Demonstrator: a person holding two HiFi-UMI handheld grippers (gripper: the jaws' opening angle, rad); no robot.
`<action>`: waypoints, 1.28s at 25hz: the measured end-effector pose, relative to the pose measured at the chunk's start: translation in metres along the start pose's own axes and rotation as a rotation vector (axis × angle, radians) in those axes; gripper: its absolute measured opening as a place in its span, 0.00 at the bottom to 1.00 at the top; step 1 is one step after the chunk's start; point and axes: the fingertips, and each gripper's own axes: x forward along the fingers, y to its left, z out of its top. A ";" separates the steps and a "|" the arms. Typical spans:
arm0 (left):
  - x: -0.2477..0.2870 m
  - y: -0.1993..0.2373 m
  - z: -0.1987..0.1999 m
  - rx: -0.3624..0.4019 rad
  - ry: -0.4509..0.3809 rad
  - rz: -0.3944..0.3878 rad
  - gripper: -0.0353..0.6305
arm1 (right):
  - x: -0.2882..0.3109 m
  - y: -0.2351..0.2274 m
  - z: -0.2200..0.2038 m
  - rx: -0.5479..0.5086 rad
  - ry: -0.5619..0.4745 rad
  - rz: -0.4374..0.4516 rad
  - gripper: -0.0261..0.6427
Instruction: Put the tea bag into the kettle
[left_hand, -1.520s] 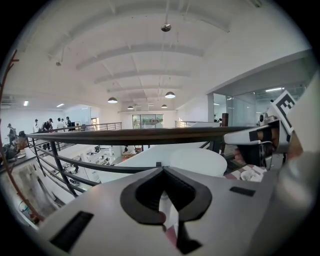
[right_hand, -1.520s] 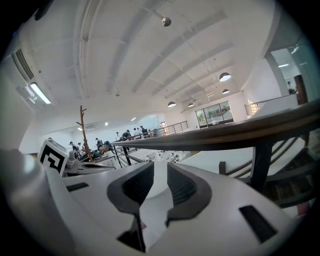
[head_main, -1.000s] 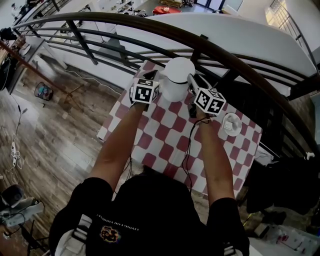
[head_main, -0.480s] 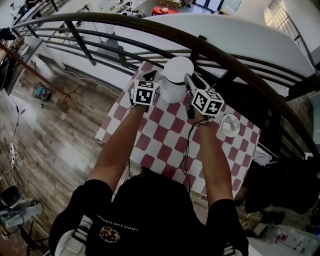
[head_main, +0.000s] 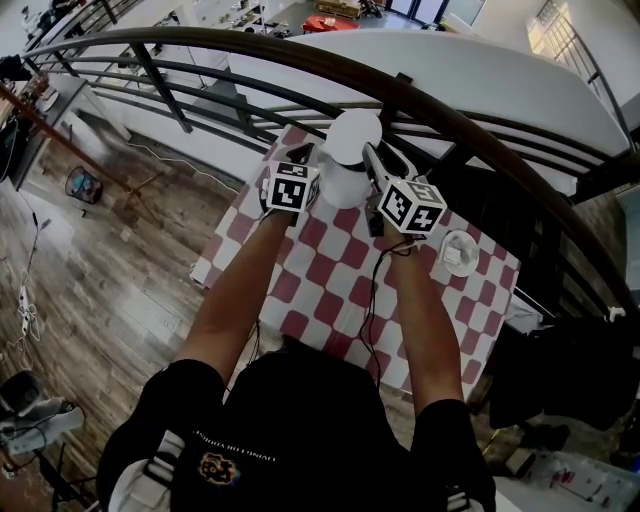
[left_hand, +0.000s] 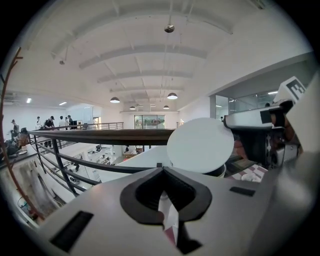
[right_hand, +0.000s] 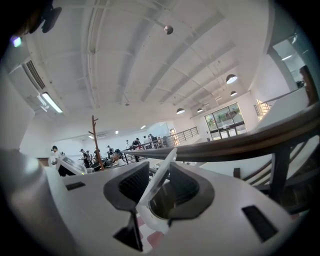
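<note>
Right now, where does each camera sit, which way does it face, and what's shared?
Head view: on the person's head, looking steeply down at the table, kettle, both arms, left hand-held gripper and right hand-held gripper.
Left gripper view: rides the left hand-held gripper, faces the railing; its jaws below, right hand-held gripper at right.
Right gripper view: rides the right hand-held gripper, faces the railing; its jaws grip the lid edge-on.
Shared: all three show the lid.

Kettle (left_hand: 220, 172) mostly hid behind lid (left_hand: 200, 145); thing (head_main: 459, 253) on saucer (head_main: 463, 232) too small.
</note>
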 end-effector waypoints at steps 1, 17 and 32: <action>0.000 0.000 0.000 0.001 0.000 -0.002 0.05 | 0.001 0.009 0.005 -0.011 -0.012 0.027 0.24; -0.002 0.000 0.001 -0.007 -0.001 -0.009 0.05 | -0.013 0.051 0.024 -0.102 -0.125 0.167 0.24; 0.000 0.000 0.000 -0.007 -0.004 -0.025 0.05 | -0.029 -0.007 -0.022 -0.059 -0.025 -0.077 0.22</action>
